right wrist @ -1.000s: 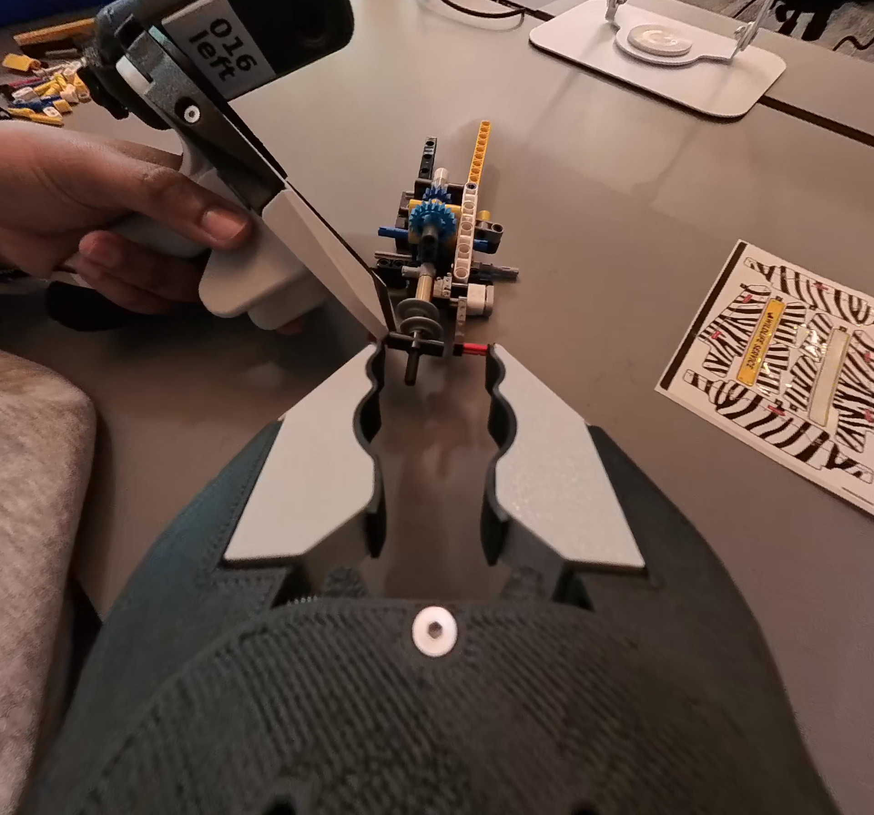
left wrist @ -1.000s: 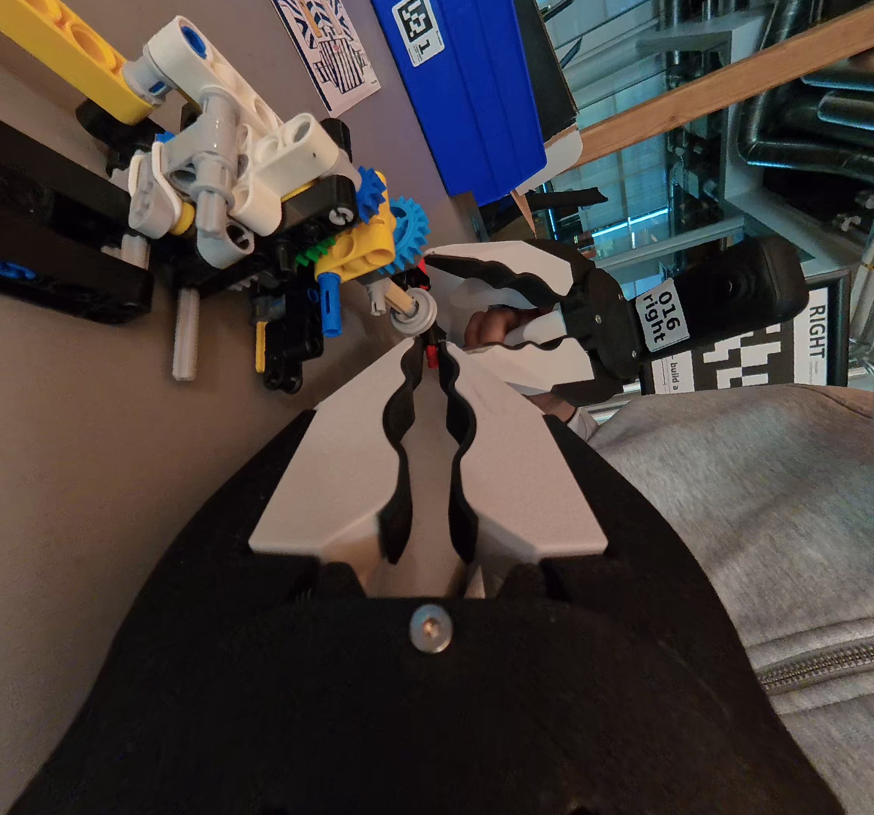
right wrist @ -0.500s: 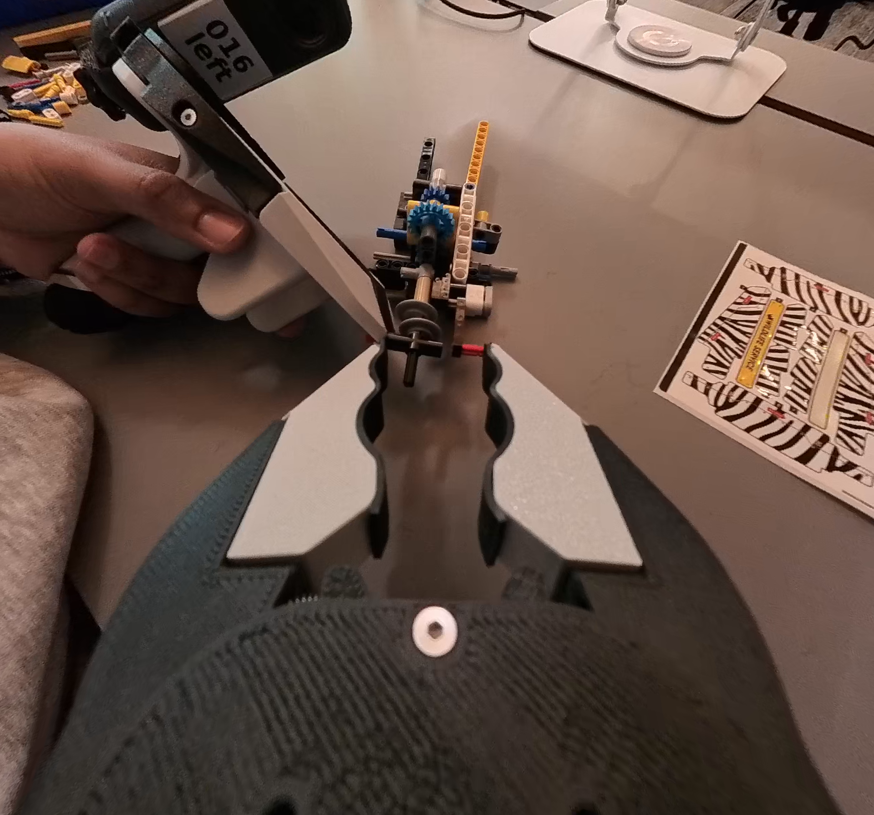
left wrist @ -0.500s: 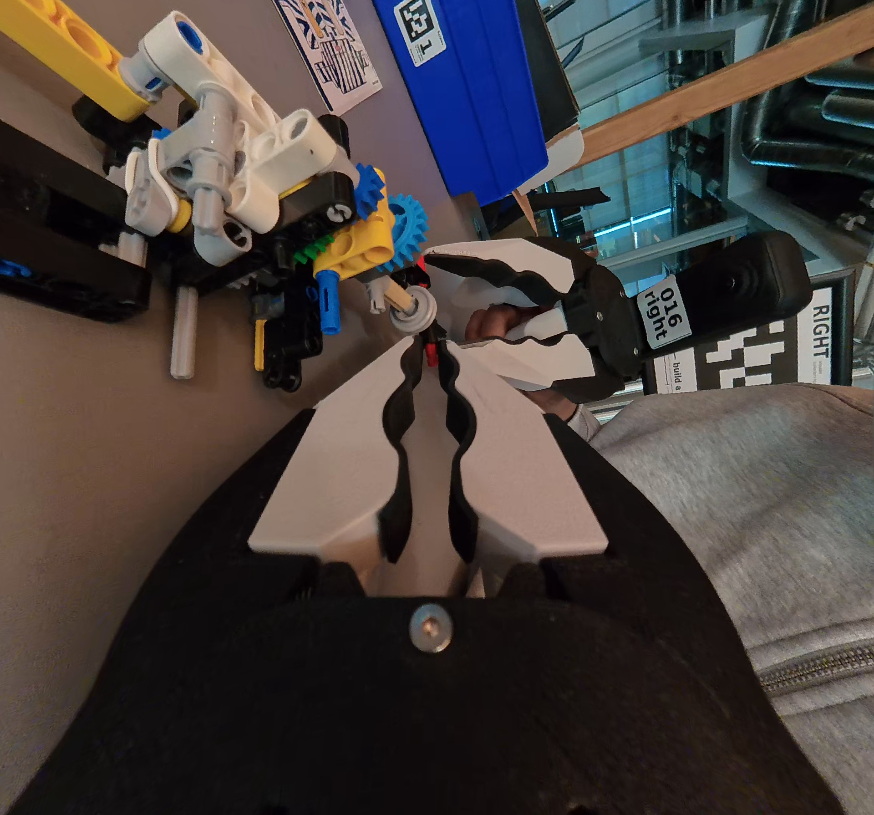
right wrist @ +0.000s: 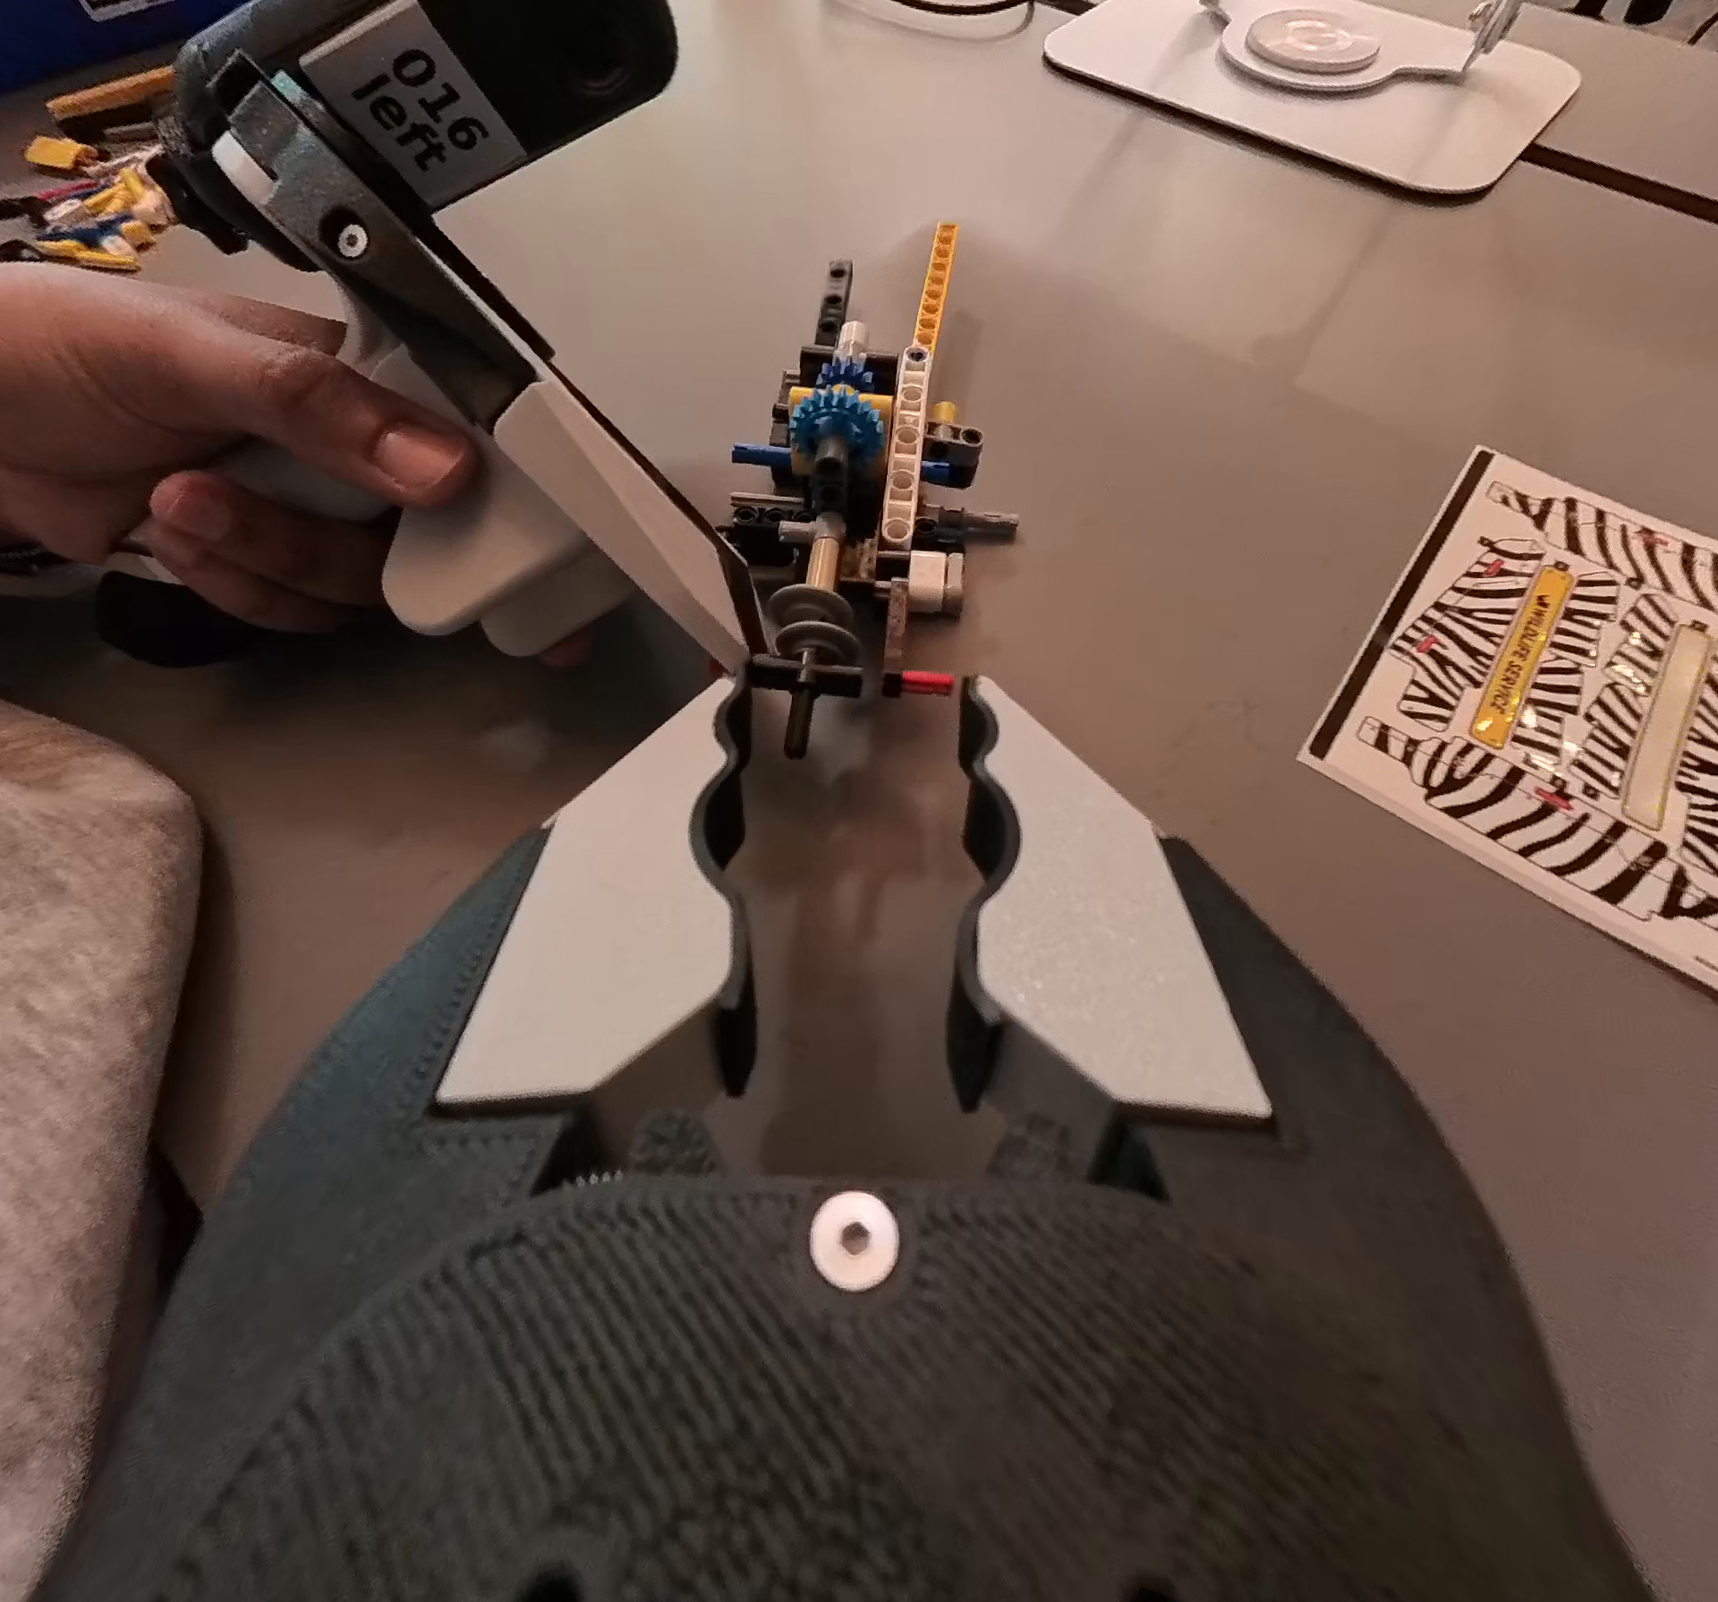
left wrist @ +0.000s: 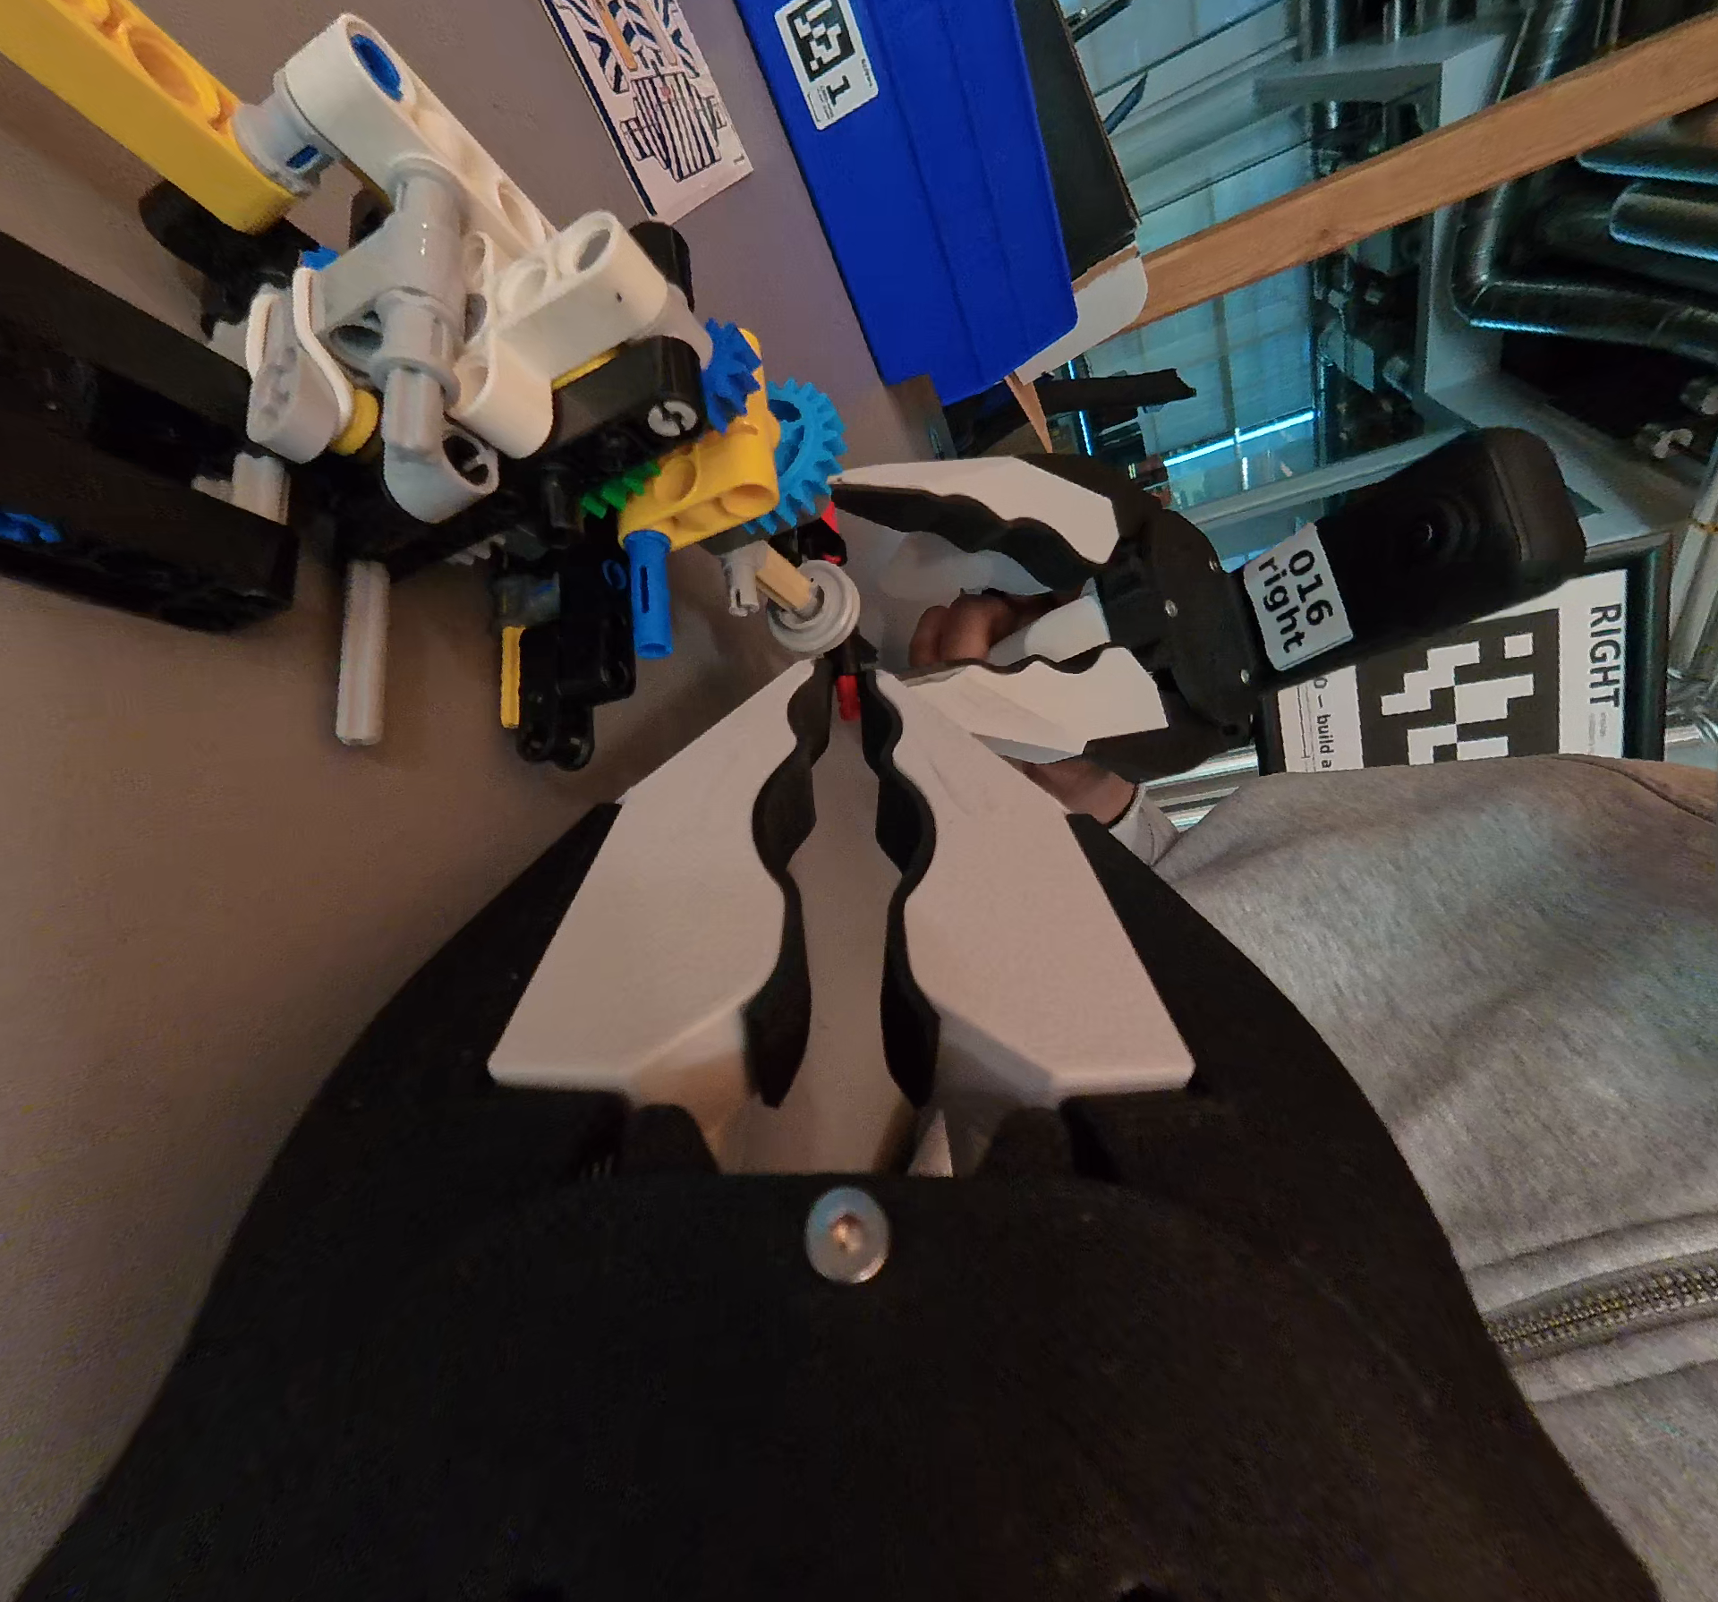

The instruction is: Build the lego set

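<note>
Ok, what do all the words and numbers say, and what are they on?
I can't read writing out; here's where it is.
Label: left tool, gripping a black lego piece.
Second label: right tool.
Code tag: blue box.
Yellow strip: sticker sheet.
Black-and-white sign: behind right tool.

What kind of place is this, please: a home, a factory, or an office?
Probably an office or lab workspace. The lego model sits on a grey desk beside a monitor stand base; exposed ducts and large windows suggest an open, industrial-style room.
</note>
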Tool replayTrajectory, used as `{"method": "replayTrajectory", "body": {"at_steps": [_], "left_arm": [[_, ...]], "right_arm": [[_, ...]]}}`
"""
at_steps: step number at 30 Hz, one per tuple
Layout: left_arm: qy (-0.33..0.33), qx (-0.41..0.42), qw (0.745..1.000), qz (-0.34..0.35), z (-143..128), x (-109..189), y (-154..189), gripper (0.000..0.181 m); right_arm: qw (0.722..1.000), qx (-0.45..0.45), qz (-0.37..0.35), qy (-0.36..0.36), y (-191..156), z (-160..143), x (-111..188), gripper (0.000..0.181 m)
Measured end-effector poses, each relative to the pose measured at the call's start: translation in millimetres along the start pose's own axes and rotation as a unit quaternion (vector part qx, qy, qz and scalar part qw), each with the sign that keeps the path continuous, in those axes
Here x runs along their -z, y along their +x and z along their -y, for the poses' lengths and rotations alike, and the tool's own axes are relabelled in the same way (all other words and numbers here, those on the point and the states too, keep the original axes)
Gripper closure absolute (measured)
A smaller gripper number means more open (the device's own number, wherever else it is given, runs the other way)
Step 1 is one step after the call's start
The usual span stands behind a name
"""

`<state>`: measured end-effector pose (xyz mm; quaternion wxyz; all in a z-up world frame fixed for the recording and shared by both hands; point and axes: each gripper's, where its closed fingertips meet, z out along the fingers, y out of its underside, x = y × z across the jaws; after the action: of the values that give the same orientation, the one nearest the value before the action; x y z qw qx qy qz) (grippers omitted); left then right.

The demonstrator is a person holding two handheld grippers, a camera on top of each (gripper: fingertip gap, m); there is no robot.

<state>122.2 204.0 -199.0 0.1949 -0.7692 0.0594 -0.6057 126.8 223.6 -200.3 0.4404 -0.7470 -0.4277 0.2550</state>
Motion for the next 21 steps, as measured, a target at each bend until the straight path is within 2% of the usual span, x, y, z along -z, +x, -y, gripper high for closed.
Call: {"method": "replayTrajectory", "body": {"at_steps": [21], "left_arm": [[0.001,0.001,1.0,0.003,0.4,-0.8,-0.2,0.178]], "right_arm": [[1.0,0.014,0.002,-0.005,-1.8,-1.2,-1.2,0.142]]}}
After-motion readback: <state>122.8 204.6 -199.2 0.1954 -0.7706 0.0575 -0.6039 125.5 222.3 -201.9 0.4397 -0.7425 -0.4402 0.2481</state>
